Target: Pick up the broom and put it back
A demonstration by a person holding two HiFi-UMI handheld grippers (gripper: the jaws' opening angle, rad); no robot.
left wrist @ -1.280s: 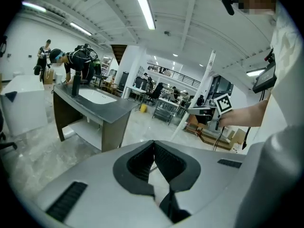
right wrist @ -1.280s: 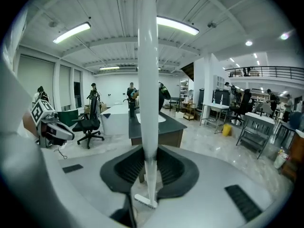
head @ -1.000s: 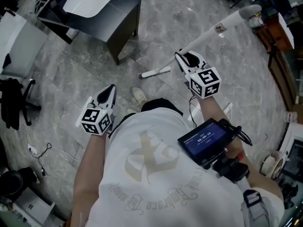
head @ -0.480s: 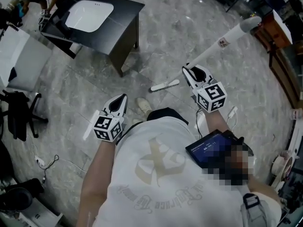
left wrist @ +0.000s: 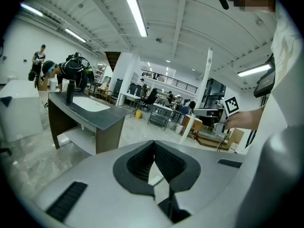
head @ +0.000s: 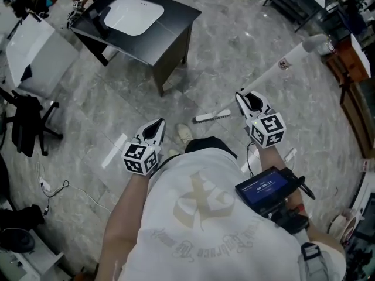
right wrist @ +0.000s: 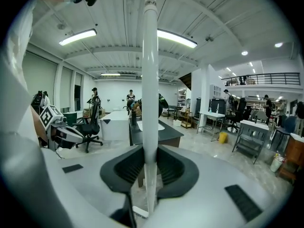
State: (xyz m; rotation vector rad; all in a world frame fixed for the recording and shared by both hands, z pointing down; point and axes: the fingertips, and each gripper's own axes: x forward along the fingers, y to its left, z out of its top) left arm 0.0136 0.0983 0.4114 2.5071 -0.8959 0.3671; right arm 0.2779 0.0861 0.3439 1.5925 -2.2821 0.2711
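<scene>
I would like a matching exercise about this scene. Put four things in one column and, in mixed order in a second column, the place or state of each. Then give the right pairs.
Things:
1. broom
2. left gripper
3. sink
4. chair

Place or state:
A. set into the black table
B. shut, nothing in it
C. held in the right gripper
D. on the floor, far left in the head view

Pairs: 1-C, 2-B, 3-A, 4-D

Bright ceiling strip lights (right wrist: 176, 38); fisheye-warped edges, seemingly dark corners.
</scene>
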